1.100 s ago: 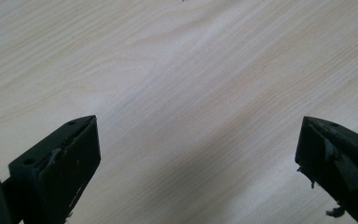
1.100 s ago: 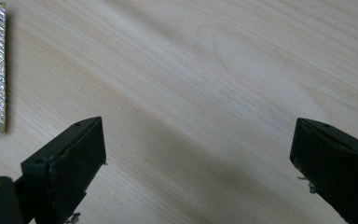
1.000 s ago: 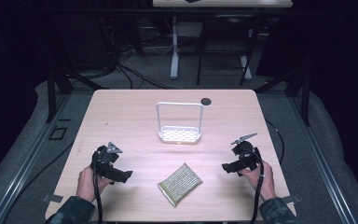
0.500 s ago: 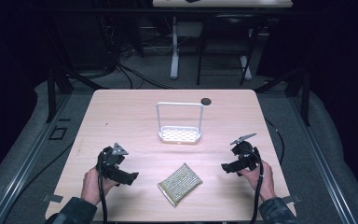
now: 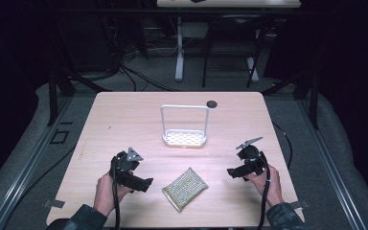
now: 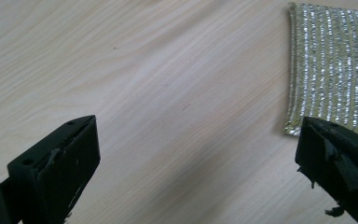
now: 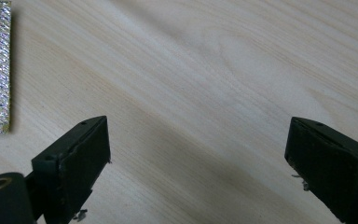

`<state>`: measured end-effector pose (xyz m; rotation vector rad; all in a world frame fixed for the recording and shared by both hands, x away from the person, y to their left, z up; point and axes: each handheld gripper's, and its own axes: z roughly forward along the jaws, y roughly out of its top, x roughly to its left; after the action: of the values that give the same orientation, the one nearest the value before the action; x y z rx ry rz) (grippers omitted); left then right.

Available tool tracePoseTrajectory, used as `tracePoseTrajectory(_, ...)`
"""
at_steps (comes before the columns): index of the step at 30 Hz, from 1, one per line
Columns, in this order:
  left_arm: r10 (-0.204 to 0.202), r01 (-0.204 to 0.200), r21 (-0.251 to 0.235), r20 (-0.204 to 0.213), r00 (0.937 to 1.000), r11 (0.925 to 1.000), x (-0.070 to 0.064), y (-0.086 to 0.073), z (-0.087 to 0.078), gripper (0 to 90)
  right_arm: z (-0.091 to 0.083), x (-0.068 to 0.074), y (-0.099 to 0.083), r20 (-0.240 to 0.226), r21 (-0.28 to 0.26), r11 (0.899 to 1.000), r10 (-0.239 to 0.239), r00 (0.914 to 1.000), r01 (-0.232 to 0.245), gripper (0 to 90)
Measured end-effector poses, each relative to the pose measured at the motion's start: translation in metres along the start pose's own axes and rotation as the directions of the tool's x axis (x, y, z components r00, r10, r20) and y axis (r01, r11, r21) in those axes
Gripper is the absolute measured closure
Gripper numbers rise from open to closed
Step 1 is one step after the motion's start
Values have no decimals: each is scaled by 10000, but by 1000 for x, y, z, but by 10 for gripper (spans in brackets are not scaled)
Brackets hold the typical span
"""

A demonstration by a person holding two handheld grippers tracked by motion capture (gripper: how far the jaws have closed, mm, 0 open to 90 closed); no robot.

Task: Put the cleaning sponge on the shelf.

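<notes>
The left gripper (image 5: pixel 143 183) has moved closer to the shiny silver woven scrubbing pad (image 5: pixel 185 188), fingers wide open, ready to grab; the right gripper (image 5: pixel 233 172) waits open too.

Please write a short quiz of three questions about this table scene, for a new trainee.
1. True or false: the left gripper holds the scouring pad.
2. Which gripper is closer to the pad? A) left B) right
3. What stands behind the pad, toward the table's far edge?

Key
1. False; its jaws are open, beside the pad.
2. A
3. A white rack with a perforated base.
</notes>
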<state>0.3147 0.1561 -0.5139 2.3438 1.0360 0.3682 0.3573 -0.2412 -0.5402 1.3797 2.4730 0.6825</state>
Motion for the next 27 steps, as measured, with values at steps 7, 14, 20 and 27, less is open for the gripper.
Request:
tracePoseTrajectory(7,532,-543,194,545,9971,9983,-23,9,15,0,0,0,0,-12,12,10000,41,10000,-41,93)
tracePoseTrajectory(14,861,-892,277,962,9916,9956,-38,14,24,0,-1,-1,-1,-64,-113,9998,164,9998,-165,82)
tracePoseTrajectory(20,980,-993,37,1333,9862,9950,-49,18,27,0,-1,0,0,-148,-138,9999,98,9998,-100,39)
tracePoseTrajectory(27,1292,-1365,307,1738,9763,9902,-64,20,36,0,-2,0,0,-224,-113,9999,77,9997,-80,25)
